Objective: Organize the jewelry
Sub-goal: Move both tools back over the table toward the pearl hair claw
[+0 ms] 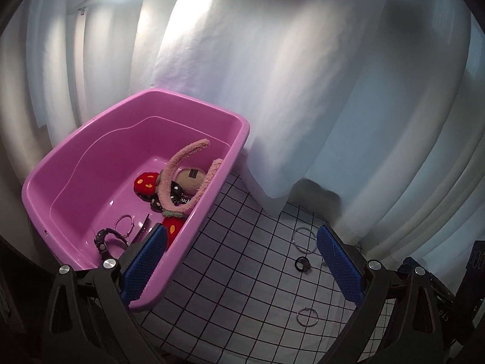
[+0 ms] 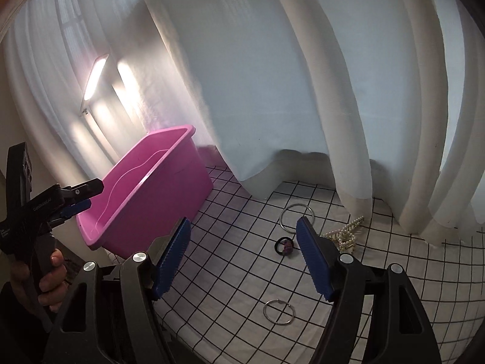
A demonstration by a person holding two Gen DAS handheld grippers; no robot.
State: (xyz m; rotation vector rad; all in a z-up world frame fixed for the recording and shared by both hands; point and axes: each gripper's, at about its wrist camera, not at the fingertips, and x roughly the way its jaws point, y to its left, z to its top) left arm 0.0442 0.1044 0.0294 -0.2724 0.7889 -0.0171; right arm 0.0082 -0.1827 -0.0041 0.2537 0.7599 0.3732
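A pink tub stands on a checked cloth. It holds a fuzzy pink headband, red plush pieces, a silver ring and a black watch. My left gripper is open over the tub's near corner, with nothing between its fingers. On the cloth lie a large silver bangle, a black hair tie, pearl clips and a small silver ring. My right gripper hangs open above the cloth, short of the hair tie. It holds nothing.
White curtains hang close behind the tub and the cloth, their hems resting on it. In the right wrist view a hand holds the left gripper at the tub's left end. A dark box sits at the right edge.
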